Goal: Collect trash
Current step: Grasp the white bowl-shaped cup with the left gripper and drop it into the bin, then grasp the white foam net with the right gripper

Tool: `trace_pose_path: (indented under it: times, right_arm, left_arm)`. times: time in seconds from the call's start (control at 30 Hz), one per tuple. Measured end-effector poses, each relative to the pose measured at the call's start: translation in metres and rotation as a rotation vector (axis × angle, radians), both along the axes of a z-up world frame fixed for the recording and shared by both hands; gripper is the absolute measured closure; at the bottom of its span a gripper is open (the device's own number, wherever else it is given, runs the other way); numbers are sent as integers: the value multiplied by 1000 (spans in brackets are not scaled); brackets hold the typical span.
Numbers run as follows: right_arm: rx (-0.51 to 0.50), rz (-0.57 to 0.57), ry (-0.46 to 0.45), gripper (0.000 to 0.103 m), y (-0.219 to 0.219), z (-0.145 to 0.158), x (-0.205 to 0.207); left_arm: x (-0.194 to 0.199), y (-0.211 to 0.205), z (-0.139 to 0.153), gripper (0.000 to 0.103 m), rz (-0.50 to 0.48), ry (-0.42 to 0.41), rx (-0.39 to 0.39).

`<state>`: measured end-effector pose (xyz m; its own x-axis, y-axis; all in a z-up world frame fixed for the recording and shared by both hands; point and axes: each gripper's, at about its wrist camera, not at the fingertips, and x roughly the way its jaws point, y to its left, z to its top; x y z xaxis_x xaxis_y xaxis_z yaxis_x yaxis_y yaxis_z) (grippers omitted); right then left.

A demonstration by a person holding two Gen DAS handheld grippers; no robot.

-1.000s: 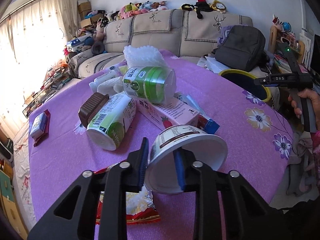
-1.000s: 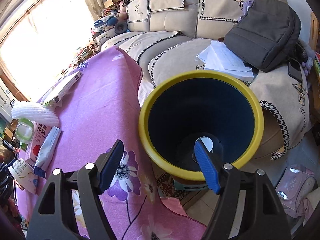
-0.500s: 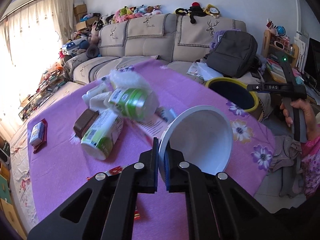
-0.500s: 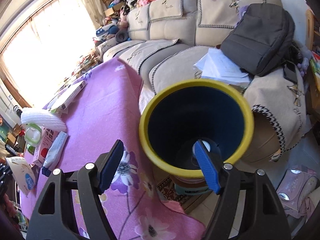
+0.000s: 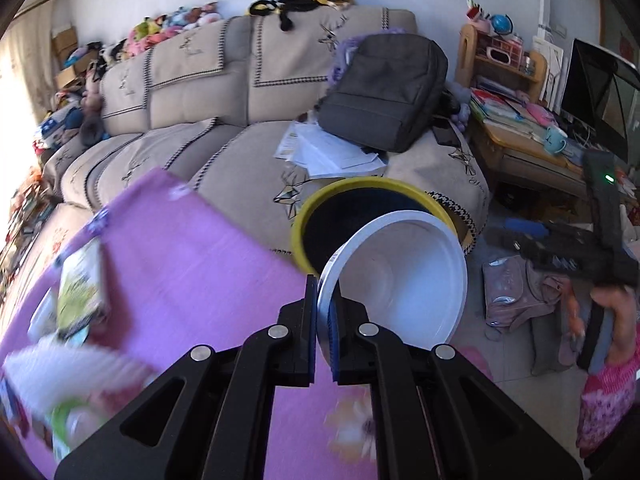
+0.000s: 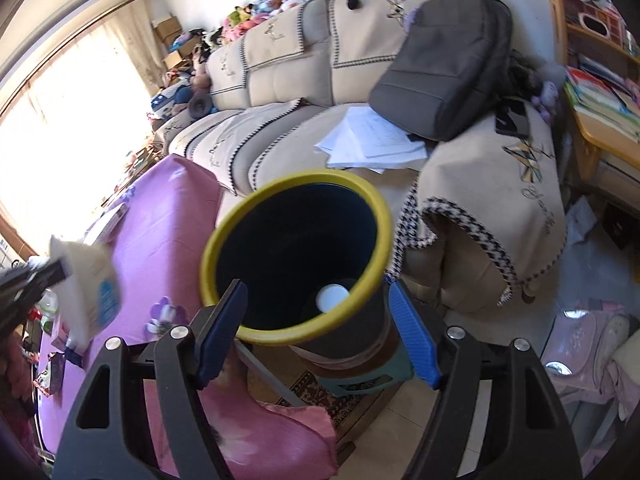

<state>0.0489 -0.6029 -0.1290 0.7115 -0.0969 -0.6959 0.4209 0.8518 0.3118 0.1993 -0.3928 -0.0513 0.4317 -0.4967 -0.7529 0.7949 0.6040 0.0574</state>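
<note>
The left claw [image 5: 323, 320] is pinching the rim of a white round paper bowl [image 5: 400, 276] between its blue pads, wall clamped tight, and is holding it in the air with the open mouth facing the camera. The bowl is hanging above the edge of the purple flowered counter [image 5: 200, 264], in front of the yellow-rimmed dark round bin [image 5: 360, 184] standing just beside that counter. From the right wrist view the bowl [image 6: 86, 280] is showing a printed outer wall with a blue patch, blurred.

To do this step well, I judge the bowl should be carried on until it is fully over the bin's mouth, tipped rim-down, and only then released, since a rim pinch on thin paper could let it swing or slip.

The right claw [image 6: 316, 332] is standing wide open and empty, its jaws straddling the near side of the bin [image 6: 296, 332]. A small white disc [image 6: 332, 298] is lying at the bottom.
</note>
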Motion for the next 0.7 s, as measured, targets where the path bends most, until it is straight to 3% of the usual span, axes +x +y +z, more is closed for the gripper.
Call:
trace_pose_path:
  times: [0.27,0.43,0.47,0.53,0.6,0.7]
  right_arm:
    - [32,-19,24,33,-19,-14,-3]
    - [43,-13,35,33,-21,-20,1]
    - [45,-12,37,31,-22,-21,2]
    - [49,-12,43,30,-23,-22,3]
    - [48,-11,45,30,-22,-22,4]
    - [48,-9,41,30,-20,-21,3]
  left_arm:
    - [57,-122,-66,97,8,72,174]
    - [75,-150,-102,96,37,100,277]
    - [77,-153,-106,93,44,106,289]
    - [78,-155,-110,78,52,103,305]
    - [75,-153,-109,52,58,81,299]
    - [68,-142,-97,51,62,55,262]
